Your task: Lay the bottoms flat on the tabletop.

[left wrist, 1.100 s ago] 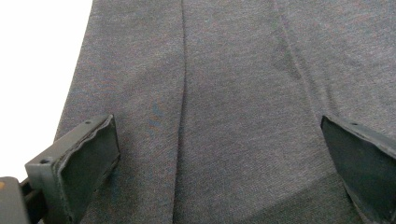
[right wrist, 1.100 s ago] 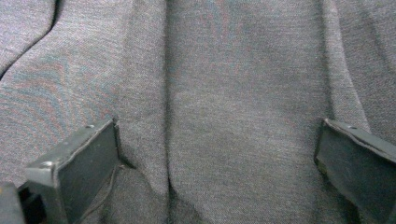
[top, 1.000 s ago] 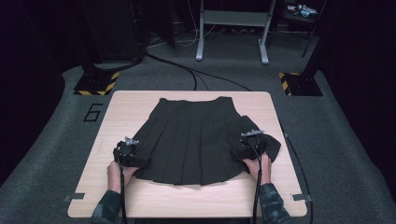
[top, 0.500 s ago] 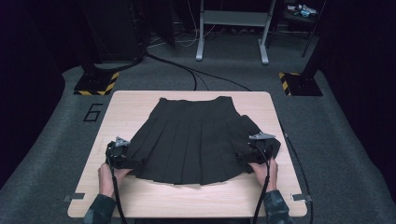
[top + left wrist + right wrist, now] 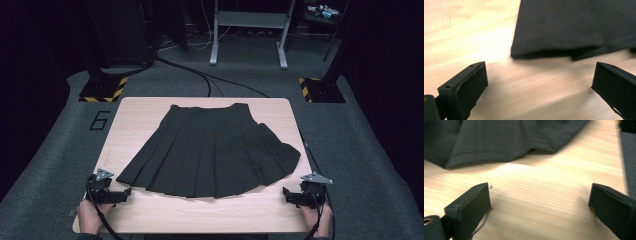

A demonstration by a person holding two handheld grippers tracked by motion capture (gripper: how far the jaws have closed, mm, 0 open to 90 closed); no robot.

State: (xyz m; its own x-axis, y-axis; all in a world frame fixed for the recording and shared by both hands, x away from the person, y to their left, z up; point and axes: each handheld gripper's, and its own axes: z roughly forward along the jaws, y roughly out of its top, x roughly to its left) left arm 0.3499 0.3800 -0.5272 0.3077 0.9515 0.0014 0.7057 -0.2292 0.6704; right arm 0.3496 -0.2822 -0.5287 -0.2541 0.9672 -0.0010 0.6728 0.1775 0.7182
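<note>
A black pleated skirt (image 5: 215, 150) is spread flat on the middle of the tabletop (image 5: 130, 115), waistband toward the far edge and hem toward the person. Its right side is bunched into a loose fold near the right edge. The hem is seen close up in the left gripper view (image 5: 574, 27) and in the right gripper view (image 5: 499, 140), lying on bare wood.

The left claw (image 5: 122, 192) is held near the front left corner, just beside the hem corner but apart from it, its jaws spread wide with nothing between them. The right claw (image 5: 287, 192) is held near the front right corner, apart from the hem, its jaws likewise spread and empty.

The tabletop is pale wood with a fine grain. It is surrounded by grey carpet (image 5: 370, 150), on which a "6" (image 5: 100, 120) is marked at the left. Black cables (image 5: 200, 75), yellow-and-black striped bases (image 5: 102, 90) and a grey metal stand (image 5: 247, 30) are seen in the dark room beyond.
</note>
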